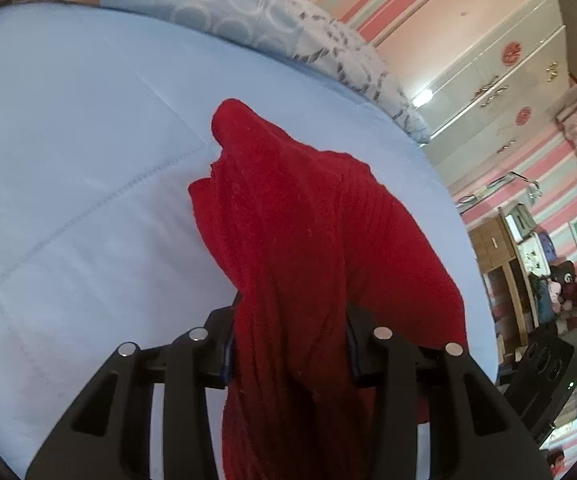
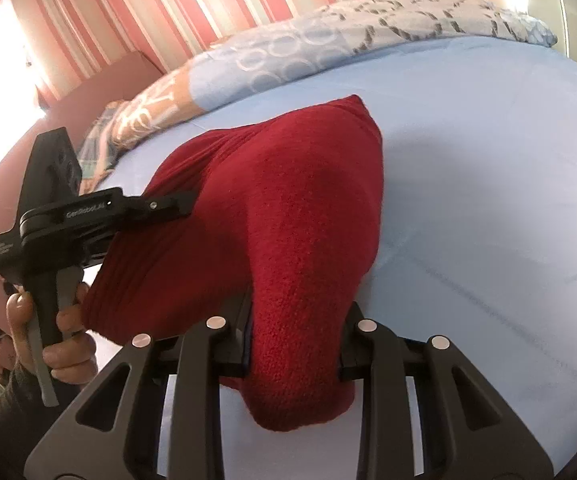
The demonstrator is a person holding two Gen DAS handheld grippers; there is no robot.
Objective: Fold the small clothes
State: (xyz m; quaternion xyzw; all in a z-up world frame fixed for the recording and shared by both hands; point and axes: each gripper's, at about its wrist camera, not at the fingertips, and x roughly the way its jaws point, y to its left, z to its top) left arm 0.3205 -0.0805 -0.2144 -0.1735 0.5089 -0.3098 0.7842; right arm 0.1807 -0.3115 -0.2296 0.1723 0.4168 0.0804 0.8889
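My left tongs [image 1: 288, 344] and right tongs [image 2: 292, 344] each clamp a bunched edge of the red knit garment [image 1: 300, 216], lifting it so it hangs between them above the pale blue bed sheet [image 1: 88, 160], probably to spread it flat for folding. A patterned quilt [image 2: 288, 52] lies at twelve o'clock along the bed's far edge; nothing blocks the sheet below.

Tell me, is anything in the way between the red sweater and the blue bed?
Nothing visible. Both tongs, left and right, are shut on the red sweater, and the blue bed sheet under it looks bare. The patterned quilt lies along the far edge.
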